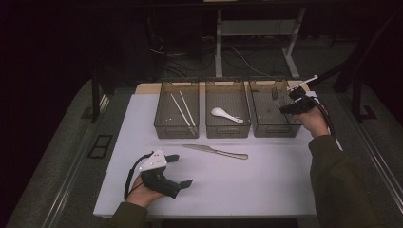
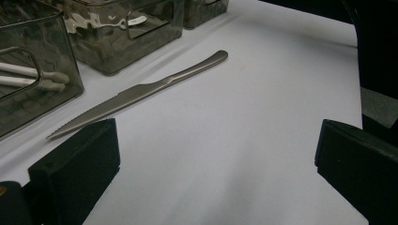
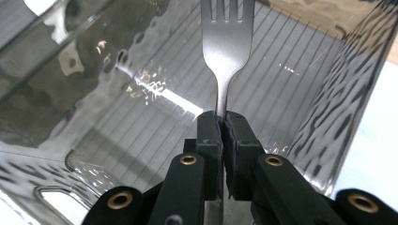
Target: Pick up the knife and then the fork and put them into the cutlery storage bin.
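Observation:
My right gripper (image 3: 221, 119) is shut on the neck of a metal fork (image 3: 228, 44), whose tines point away into the right smoky plastic bin (image 3: 141, 136). In the high view that right gripper (image 1: 285, 107) hangs over the right bin (image 1: 271, 130), with the fork (image 1: 275, 95) above its floor. A steel knife (image 1: 216, 151) lies on the white mat in front of the bins. My left gripper (image 1: 183, 170) rests open on the mat near the front edge, jaws wide apart with nothing between them; the knife (image 2: 141, 93) lies just beyond its jaws.
The left bin (image 1: 176, 128) holds a pair of white chopsticks (image 1: 183, 110). The middle bin (image 1: 227, 130) holds a white spoon (image 1: 225, 114). The white mat (image 1: 266, 180) covers the table. Dark floor, table legs and cables lie behind the bins.

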The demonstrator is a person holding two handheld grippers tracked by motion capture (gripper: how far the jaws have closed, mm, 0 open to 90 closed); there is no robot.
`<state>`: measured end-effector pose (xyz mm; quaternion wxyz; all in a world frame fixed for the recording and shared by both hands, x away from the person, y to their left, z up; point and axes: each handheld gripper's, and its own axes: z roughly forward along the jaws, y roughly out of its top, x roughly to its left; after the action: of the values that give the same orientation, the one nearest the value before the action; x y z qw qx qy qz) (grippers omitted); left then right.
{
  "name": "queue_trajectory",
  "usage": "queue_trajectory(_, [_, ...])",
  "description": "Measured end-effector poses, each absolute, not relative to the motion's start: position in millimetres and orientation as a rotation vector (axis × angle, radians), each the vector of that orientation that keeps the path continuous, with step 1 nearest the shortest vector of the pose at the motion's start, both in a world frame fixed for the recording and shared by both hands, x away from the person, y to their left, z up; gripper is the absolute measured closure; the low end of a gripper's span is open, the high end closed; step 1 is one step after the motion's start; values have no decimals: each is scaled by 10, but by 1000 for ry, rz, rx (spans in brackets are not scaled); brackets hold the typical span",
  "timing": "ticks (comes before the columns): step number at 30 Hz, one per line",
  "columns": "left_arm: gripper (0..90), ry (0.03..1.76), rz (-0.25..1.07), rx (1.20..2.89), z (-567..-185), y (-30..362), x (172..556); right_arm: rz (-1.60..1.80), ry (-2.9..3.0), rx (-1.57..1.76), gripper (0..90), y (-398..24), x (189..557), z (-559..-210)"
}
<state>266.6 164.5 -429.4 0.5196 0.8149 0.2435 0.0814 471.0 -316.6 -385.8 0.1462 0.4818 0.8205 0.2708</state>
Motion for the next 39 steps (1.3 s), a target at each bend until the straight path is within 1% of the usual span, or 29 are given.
queue_trajectory(12, [0,582,192,1955,-4293,1642,2667,691,2405,1385,837,-3003,4783,-3952])
queue_trajectory(14, [0,581,191,1954,-4293,1639,2664,688,2413,1417,780,-2998,4794,-3975])
queue_trajectory(16, [0,579,191,1955,-4292,1638,2663,694,2423,1432,756,-3007,4794,-3993])
queue_trajectory(20, [0,579,192,1957,-4292,1638,2665,741,2422,1451,673,-3048,4780,-3978])
queue_trajectory(22, [0,580,193,1956,-4291,1636,2664,786,2413,1456,644,-3064,4760,-3942])
queue_trajectory(27, [0,579,194,1958,-4292,1636,2665,981,2390,1443,521,-3105,4654,-3804])
queue_trajectory(30, [0,579,194,1957,-4292,1634,2664,1037,2361,1397,460,-3103,4544,-3740])
queue_trajectory(34, [0,579,195,1959,-4291,1631,2661,1138,2340,1335,406,-3102,4379,-3662])
queue_trajectory(39, [0,578,196,1959,-4290,1627,2660,1244,2313,1287,363,-3107,4189,-3583])
